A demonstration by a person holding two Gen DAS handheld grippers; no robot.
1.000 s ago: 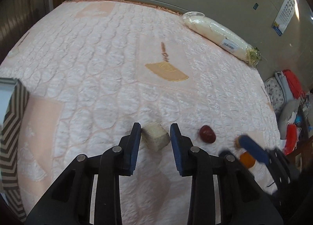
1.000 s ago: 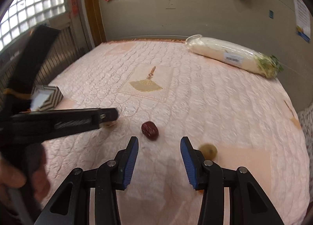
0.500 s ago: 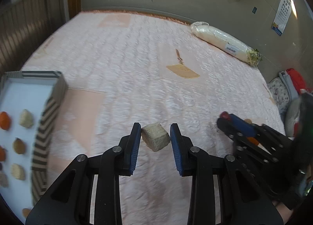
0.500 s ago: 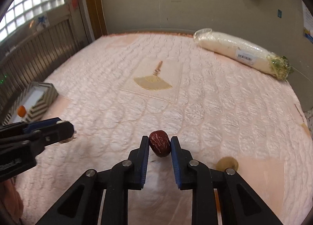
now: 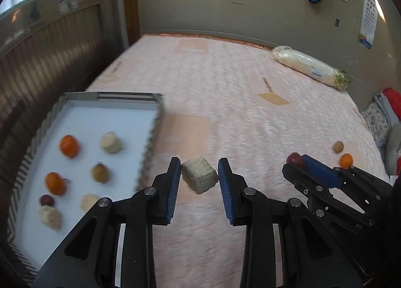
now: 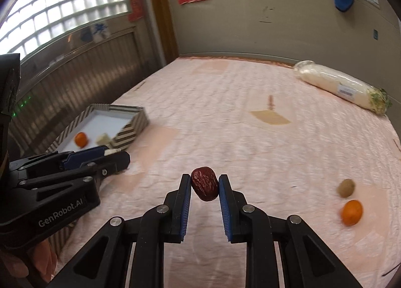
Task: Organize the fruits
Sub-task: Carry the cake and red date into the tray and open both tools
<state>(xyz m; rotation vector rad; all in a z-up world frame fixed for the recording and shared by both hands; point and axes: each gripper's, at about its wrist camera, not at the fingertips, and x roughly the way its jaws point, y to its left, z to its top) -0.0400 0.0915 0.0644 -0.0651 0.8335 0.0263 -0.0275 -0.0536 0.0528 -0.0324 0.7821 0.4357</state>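
Note:
My left gripper (image 5: 199, 175) is shut on a pale fibrous sugarcane chunk (image 5: 199, 178) and holds it above the pink quilt, just right of the striped tray (image 5: 154, 122). The tray holds several small oranges, brown fruits, cane chunks and a red date. My right gripper (image 6: 204, 187) is shut on a dark red date (image 6: 204, 187) and holds it above the quilt; it also shows in the left wrist view (image 5: 297, 162). A brown fruit (image 6: 346, 187) and an orange (image 6: 351, 212) lie on the quilt to the right.
A long wrapped white radish (image 6: 342, 87) lies at the far right edge of the bed, near the wall. A radiator and window stand left of the bed. Clothes and cushions (image 5: 383, 122) lie beyond the right edge.
My left gripper lifted the cane chunk and swung left toward the tray. My right gripper closed on the red date and lifted it off the quilt.

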